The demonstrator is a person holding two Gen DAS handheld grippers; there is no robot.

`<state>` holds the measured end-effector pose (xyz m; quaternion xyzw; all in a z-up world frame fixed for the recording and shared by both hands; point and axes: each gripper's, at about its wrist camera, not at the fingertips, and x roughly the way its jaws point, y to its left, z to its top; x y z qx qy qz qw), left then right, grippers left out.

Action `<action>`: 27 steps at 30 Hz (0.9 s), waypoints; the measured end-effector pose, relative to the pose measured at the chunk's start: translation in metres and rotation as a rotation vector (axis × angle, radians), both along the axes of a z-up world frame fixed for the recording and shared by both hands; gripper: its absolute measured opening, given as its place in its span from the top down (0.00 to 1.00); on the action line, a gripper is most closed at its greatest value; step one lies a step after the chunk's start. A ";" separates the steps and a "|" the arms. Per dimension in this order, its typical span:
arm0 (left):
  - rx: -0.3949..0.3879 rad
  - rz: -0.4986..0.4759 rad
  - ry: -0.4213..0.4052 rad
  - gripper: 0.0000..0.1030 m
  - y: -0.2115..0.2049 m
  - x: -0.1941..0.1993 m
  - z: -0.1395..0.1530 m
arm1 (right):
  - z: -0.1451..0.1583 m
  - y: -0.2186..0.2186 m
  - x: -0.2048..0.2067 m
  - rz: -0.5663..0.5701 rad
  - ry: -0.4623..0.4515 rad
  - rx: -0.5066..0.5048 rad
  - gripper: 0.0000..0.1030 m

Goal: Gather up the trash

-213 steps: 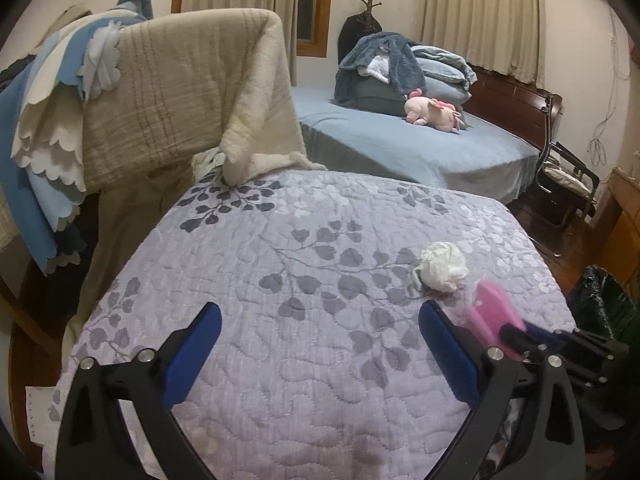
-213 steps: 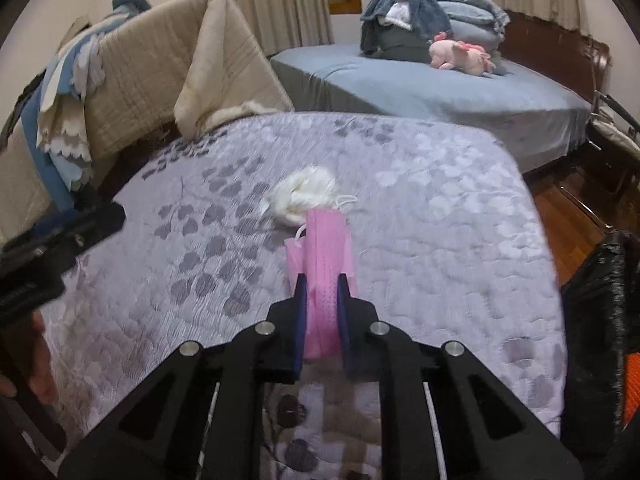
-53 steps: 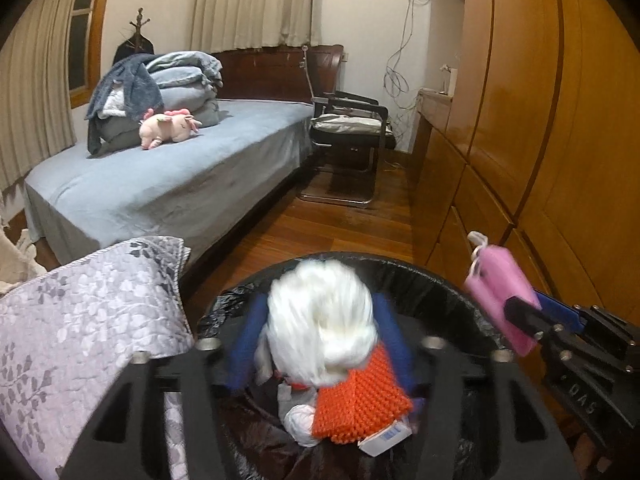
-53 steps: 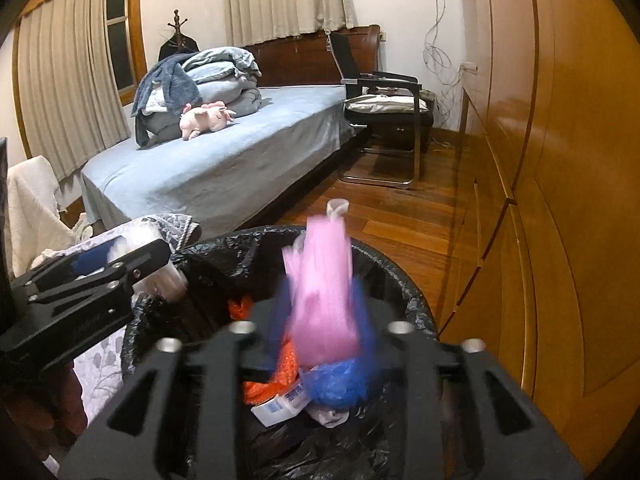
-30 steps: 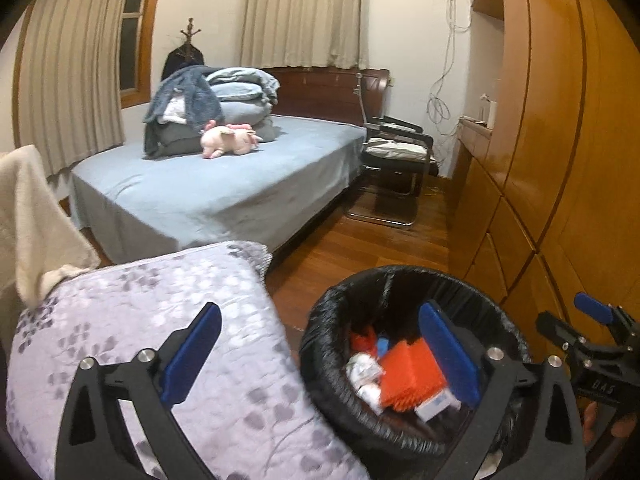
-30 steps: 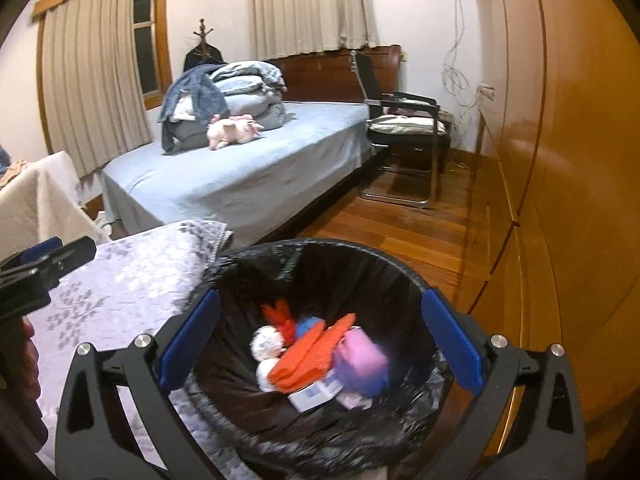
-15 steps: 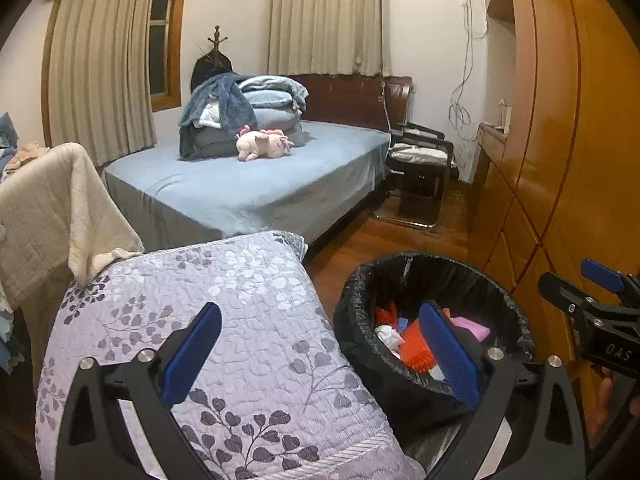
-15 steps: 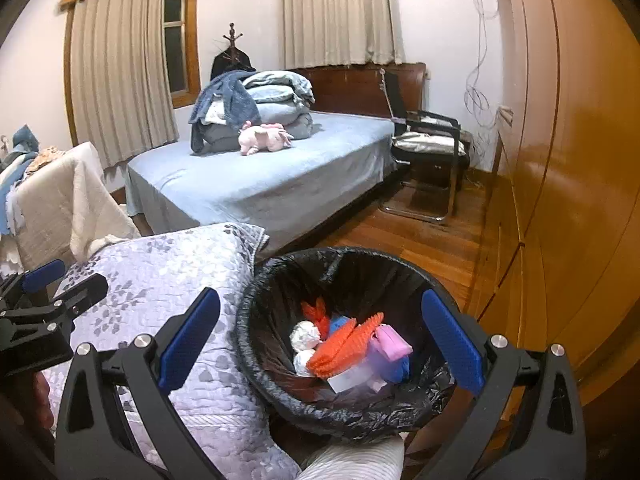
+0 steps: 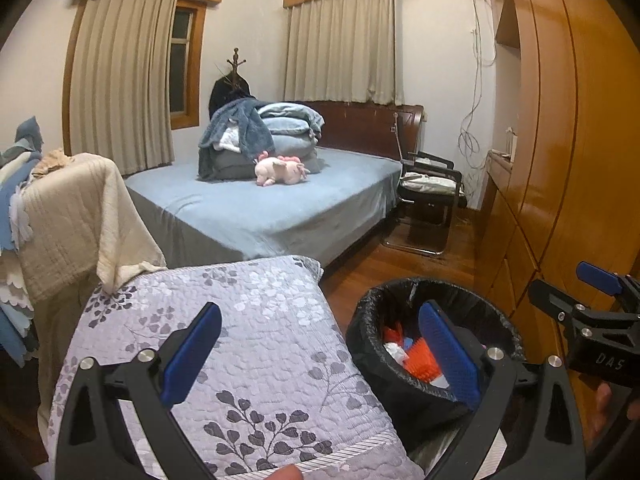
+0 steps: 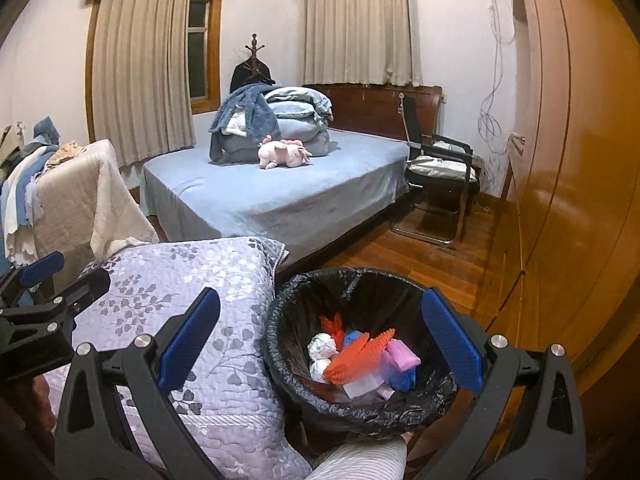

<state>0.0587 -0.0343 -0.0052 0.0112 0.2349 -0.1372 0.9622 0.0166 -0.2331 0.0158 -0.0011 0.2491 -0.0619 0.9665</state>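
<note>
A trash bin lined with a black bag point(image 10: 296, 300) stands on the floor beside the purple quilted surface point(image 10: 224, 280). Inside lie a white crumpled wad point(image 10: 322, 346), orange pieces point(image 10: 352, 356), a pink item point(image 10: 402, 356) and other trash. My right gripper point(image 10: 320, 342) is open and empty above the bin's near side. My left gripper point(image 9: 320, 352) is open and empty, straddling the quilt's edge point(image 9: 256, 312) and the bin point(image 9: 360, 340). The right gripper also shows at the right of the left wrist view point(image 9: 592, 304).
A blue bed point(image 10: 280, 196) with folded bedding and a pink plush toy point(image 10: 284, 154) lies behind. A black chair point(image 10: 440, 176) stands by wooden wardrobes point(image 10: 560, 160). Draped blankets point(image 9: 72, 216) hang at the left. Wood floor lies between bin and bed.
Both grippers have pulled back and up from the bin, so it looks smaller and lower in view. Both stay open and empty.
</note>
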 end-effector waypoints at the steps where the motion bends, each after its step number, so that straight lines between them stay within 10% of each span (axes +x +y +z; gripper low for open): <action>1: 0.001 0.002 -0.002 0.06 0.001 0.000 0.001 | 0.001 0.001 -0.001 0.002 -0.003 0.000 0.05; 27: 0.002 0.017 -0.012 0.06 0.012 -0.009 0.005 | 0.005 0.014 -0.004 0.028 -0.016 -0.005 0.05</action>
